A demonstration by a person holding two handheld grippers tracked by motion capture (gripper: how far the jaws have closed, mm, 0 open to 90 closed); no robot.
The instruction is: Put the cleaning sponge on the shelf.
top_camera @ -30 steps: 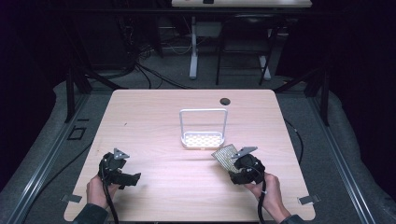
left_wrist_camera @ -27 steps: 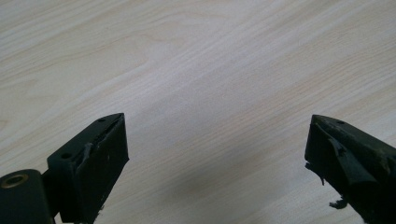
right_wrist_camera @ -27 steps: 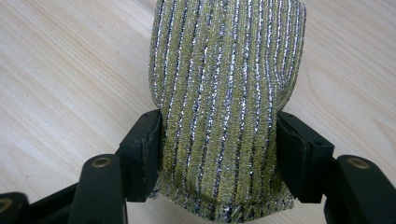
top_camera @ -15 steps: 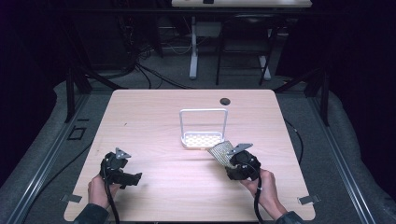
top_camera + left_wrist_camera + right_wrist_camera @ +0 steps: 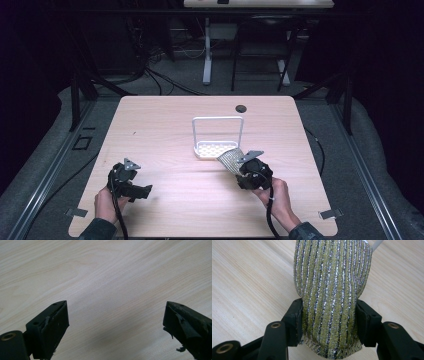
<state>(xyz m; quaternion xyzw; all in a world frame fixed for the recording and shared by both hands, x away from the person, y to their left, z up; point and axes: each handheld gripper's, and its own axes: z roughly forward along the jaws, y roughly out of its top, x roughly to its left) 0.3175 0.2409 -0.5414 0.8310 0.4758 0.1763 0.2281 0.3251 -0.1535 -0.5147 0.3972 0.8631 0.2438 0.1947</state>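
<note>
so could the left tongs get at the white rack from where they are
Probably yes: the left tongs are open and hold nothing, and bare table lies between them and the white rack.

The person's left hand [image 5: 106,202] held the left claw [image 5: 142,191] low over the table, its jaws spread wide with nothing between them. The right hand [image 5: 277,196] angled the right claw [image 5: 235,164] forward and slightly left; its jaws had just been closing and pinched a striped scouring pad [image 5: 332,297].
</note>
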